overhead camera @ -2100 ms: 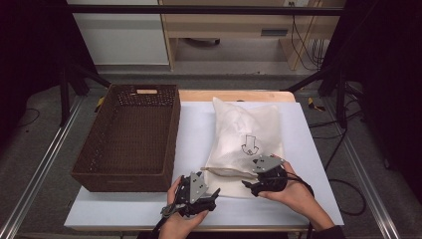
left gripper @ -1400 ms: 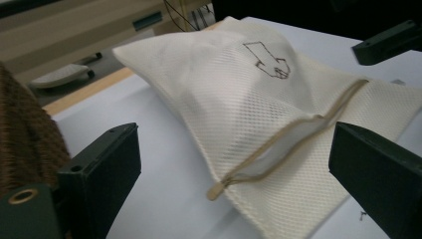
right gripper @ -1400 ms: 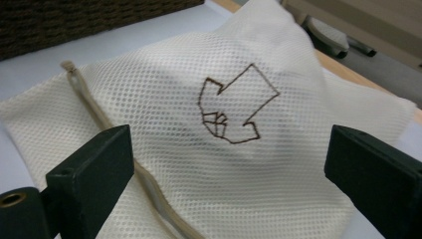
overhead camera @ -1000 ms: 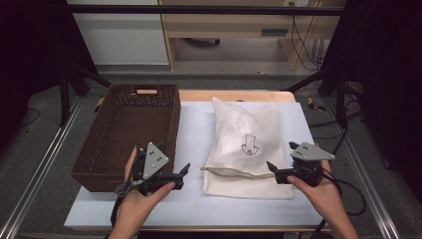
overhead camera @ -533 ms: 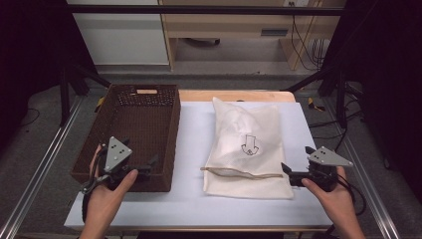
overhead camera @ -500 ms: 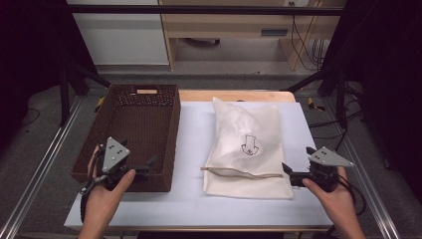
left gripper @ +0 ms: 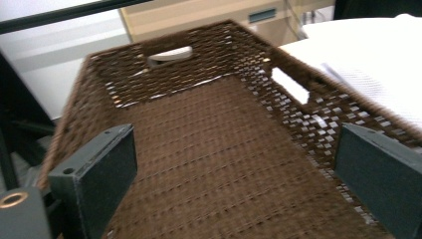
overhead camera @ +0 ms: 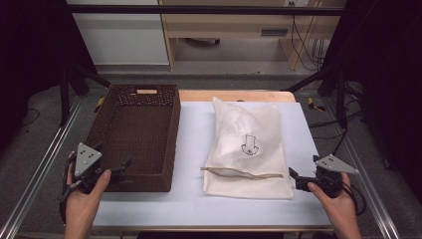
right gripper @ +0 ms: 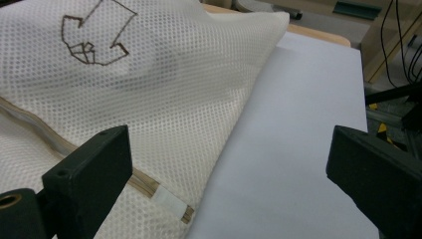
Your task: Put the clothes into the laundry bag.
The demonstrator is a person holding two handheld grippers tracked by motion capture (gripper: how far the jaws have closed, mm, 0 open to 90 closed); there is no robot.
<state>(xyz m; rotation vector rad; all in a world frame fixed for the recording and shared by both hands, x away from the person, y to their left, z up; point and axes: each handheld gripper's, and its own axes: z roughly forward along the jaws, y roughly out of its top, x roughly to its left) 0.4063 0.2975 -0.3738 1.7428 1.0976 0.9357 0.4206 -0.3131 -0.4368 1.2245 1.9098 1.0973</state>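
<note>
White mesh bag point(overhead camera: 246, 149) lay flat on the table point(overhead camera: 194, 199) just right of the brown wicker basket point(overhead camera: 137, 134), zipper end toward the person, arrow print facing up. Left hand-held gripper point(overhead camera: 122, 170) sat at the basket's near left corner, jaws spread wide and holding nothing, looking into the empty basket point(left gripper: 214, 144). Right hand-held gripper point(overhead camera: 293, 178) was on the far side of the bag from the basket, just beside the bag's near right corner point(right gripper: 169, 199), jaws wide apart, gripping nothing
</note>
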